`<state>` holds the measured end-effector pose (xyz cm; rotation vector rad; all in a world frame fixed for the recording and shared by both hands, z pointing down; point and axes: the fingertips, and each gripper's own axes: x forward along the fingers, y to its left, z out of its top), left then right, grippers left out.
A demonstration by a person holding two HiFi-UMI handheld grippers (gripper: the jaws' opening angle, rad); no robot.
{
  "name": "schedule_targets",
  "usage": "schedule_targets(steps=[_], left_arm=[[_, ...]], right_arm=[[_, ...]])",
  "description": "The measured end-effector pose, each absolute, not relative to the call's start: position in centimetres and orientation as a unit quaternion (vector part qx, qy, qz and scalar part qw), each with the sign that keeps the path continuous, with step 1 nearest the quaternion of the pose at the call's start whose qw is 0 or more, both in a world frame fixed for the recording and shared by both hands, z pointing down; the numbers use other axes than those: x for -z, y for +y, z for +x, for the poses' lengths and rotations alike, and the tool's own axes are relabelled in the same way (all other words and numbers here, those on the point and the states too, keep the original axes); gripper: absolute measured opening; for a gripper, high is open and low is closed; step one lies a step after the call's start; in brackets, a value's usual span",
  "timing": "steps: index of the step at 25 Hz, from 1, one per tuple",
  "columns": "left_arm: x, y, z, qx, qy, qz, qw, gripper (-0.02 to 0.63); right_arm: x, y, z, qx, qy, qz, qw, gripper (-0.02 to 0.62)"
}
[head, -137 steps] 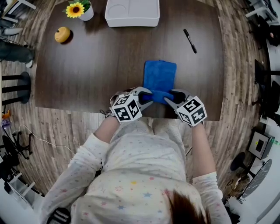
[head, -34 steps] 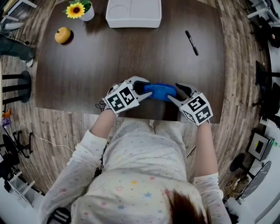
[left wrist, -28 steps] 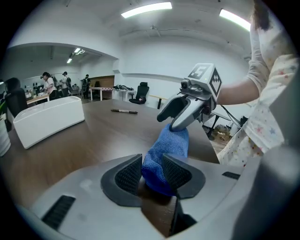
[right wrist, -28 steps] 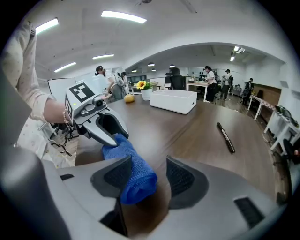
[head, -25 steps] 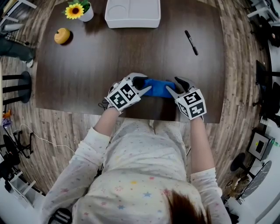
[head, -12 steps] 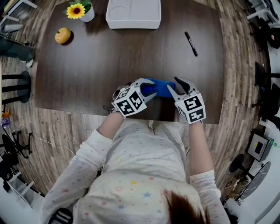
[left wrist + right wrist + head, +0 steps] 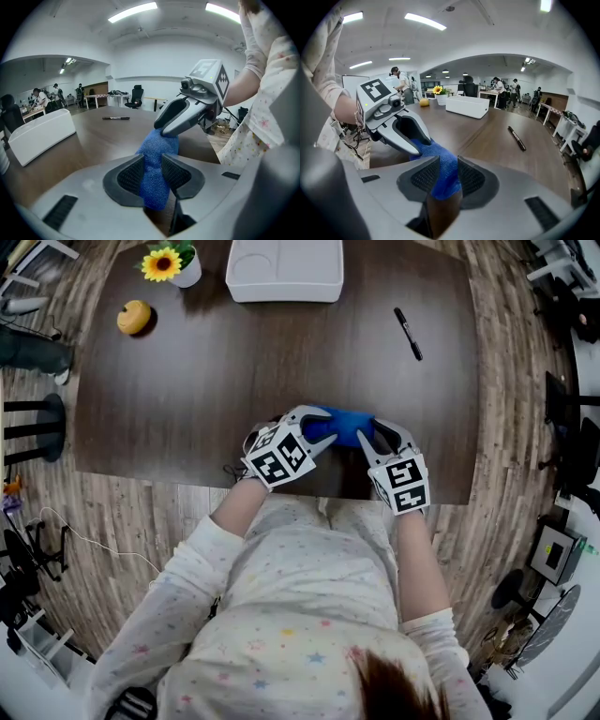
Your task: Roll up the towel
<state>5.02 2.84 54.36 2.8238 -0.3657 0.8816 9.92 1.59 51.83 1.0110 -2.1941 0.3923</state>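
- The left tool [image 7: 153, 173] is clamped narrow on the left end of the towel [image 7: 342, 426]. If the pads catch only the outer layers, the inner turns may slacken.
- The towel is a blue roll over the tabletop [image 7: 234, 381], well apart from the tray [image 7: 284, 268] on the person's side. If its ends turn unevenly, it could twist or cone. If it is let go carelessly, the free edge may spring open.
- The right tool [image 7: 447, 177] pinches the right end. Drawing it farther right of the tray could stretch the roll loose.
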Motion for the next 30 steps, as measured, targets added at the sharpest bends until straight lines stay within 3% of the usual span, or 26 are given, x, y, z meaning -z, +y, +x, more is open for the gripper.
schedule_targets(steps=[30], left_arm=[[-52.0, 2.5, 3.4, -0.259, -0.171, 0.948, 0.066, 0.115]], right_arm=[[-49.3, 1.8, 9.7, -0.143, -0.835, 0.427, 0.316, 0.109]])
